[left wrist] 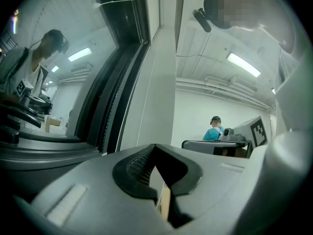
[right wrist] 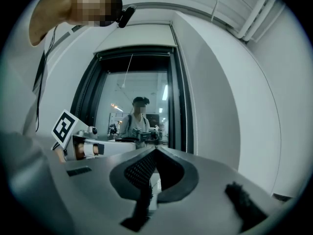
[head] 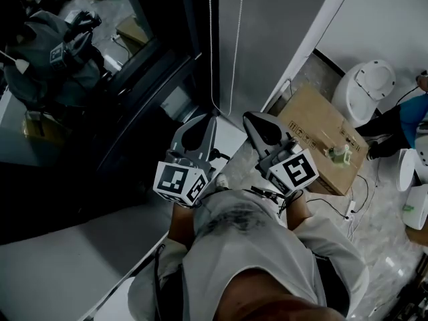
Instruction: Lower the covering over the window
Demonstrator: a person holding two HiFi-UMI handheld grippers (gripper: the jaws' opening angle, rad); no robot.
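Two closed, empty tools: my grey left gripper point(head: 210, 120) and grey right gripper point(head: 251, 119) hover near the thin white looped cord point(head: 210, 45) beside the dark-framed glass window point(head: 87, 105)

Left gripper point(head: 200, 127) and right gripper point(head: 258, 124) held side by side.
Both point forward, near each other; each one's jaws meet tip to tip with nothing between them.

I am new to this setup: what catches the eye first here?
First, the left gripper and right gripper, both shut, side by side at the middle of the head view. Left of them is the dark window, reflecting the person; a thin cord hangs above them, and a cardboard box lies at the right.
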